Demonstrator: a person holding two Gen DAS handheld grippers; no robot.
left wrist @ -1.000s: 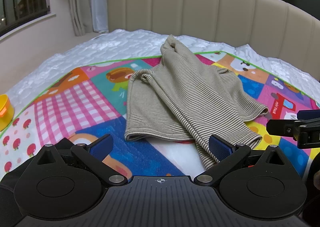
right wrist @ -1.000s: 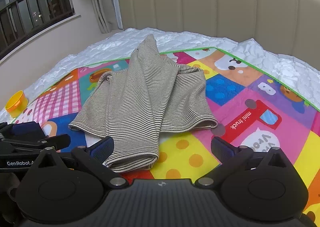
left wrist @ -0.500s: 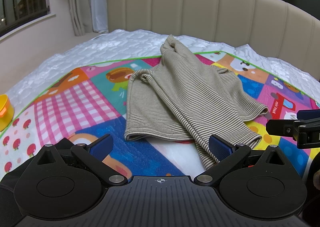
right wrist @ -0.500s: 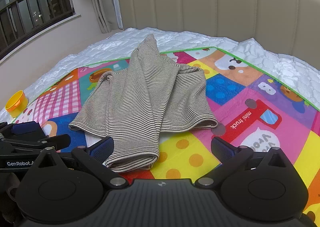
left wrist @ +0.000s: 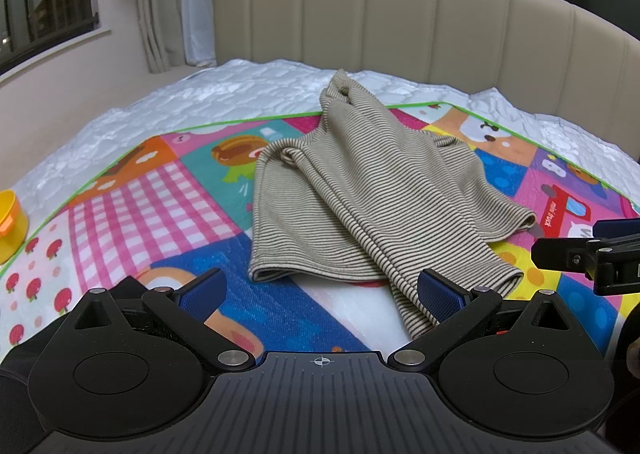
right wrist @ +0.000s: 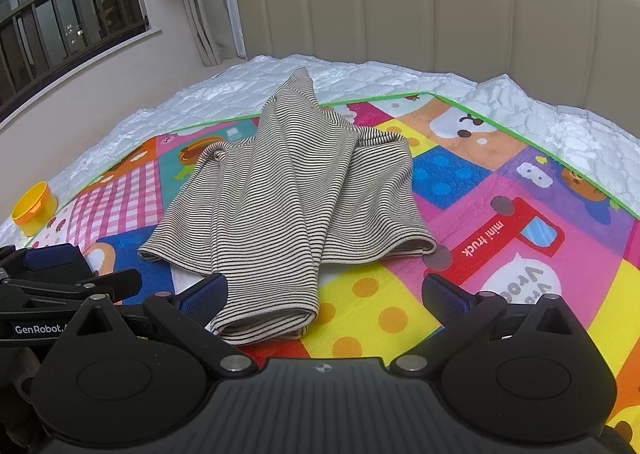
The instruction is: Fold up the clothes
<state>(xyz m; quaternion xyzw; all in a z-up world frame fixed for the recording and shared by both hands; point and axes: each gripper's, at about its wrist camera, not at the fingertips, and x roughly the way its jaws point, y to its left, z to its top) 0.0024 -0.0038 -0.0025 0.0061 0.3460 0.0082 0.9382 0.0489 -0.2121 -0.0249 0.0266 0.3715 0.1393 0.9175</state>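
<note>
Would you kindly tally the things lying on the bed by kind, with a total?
Striped garment: 1
Colourful play mat: 1
Yellow cup: 1
Total: 3
</note>
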